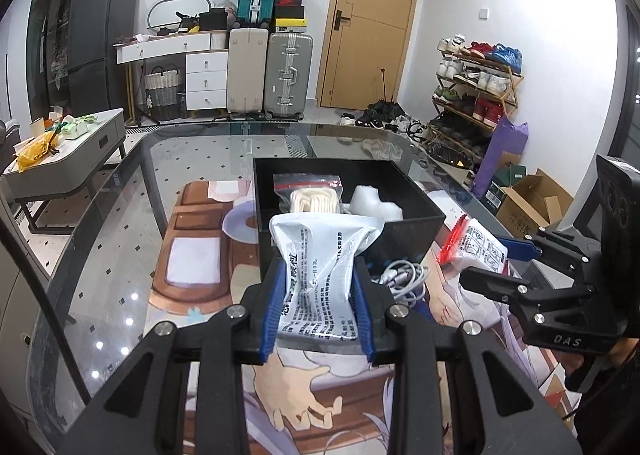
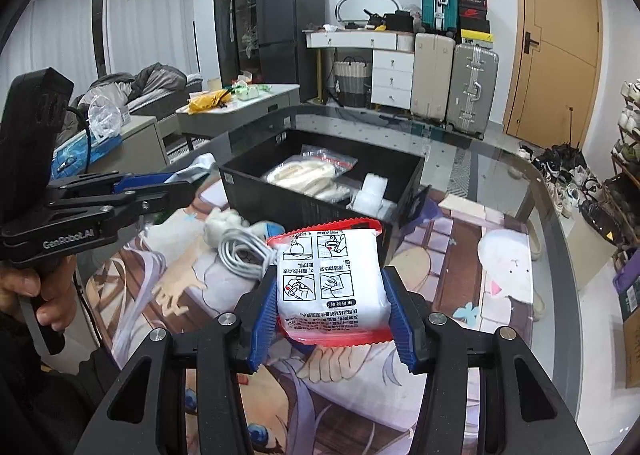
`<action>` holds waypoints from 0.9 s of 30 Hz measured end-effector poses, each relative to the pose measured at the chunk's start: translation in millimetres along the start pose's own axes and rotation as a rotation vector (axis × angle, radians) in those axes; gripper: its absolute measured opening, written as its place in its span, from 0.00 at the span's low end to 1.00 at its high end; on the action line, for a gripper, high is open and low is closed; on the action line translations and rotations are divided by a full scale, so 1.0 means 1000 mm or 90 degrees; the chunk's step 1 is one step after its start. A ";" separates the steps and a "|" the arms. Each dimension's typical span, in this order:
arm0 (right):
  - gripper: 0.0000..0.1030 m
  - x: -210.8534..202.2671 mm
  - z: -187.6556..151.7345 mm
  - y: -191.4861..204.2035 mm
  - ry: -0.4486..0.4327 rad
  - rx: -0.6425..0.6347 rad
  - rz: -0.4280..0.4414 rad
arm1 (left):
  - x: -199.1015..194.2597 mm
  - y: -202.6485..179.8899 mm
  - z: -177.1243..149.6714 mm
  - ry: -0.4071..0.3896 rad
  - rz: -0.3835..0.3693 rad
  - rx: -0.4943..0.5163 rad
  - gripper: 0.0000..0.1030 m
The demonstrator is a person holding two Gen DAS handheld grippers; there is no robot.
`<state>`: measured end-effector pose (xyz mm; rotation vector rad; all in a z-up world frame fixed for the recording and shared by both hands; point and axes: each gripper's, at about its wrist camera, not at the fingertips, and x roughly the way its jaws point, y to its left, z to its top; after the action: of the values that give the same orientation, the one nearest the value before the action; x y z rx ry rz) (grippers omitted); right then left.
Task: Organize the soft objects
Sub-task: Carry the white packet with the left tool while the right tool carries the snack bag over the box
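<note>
Two packets aloft: each gripper is carrying one soft packet near the black box, neither dropped in yet.

Left wrist view
- Left gripper (image 1: 318, 309): its blue pads are squeezing a white printed pouch (image 1: 320, 275), which is creasing at the waist and flaring above the jaws.
- Black box (image 1: 416, 225): sitting just ahead on the glass table (image 1: 100, 223), already holding a zip bag of cream rope (image 1: 314, 195) and white foam (image 1: 370, 201).
- Risk: the slick, pinched film is likely to slide out; the flared top could be catching the near wall and landing outside.
- Cable (image 1: 402, 279): a grey coil is lying beside the box, under the carrying path, so a low pass could be snagging it.

Right wrist view
- Right gripper (image 2: 332, 317): clamped on a red-edged white packet (image 2: 328, 279) by its sides, hanging above the printed mat (image 2: 460, 255).
- Risk: both grippers are heading for one opening, so they could be bumping each other.
- Hand (image 2: 36, 291): a person's hand is gripping the left tool at the frame's left.
</note>
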<state>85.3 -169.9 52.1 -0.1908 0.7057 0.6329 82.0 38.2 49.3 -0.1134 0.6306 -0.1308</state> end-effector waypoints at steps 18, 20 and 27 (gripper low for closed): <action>0.49 0.014 0.035 0.006 -0.016 0.016 -0.027 | 0.015 -0.002 0.028 -0.020 0.006 0.025 0.29; 0.49 0.016 0.040 0.005 -0.017 0.016 -0.034 | 0.018 -0.004 0.031 -0.020 0.007 0.030 0.29; 0.49 0.020 0.052 -0.004 -0.024 0.024 -0.044 | 0.028 -0.003 0.040 -0.017 0.013 0.034 0.29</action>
<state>128.0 -144.2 78.1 -0.1668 0.6715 0.5559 127.7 33.7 65.4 -0.0562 0.6002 -0.1255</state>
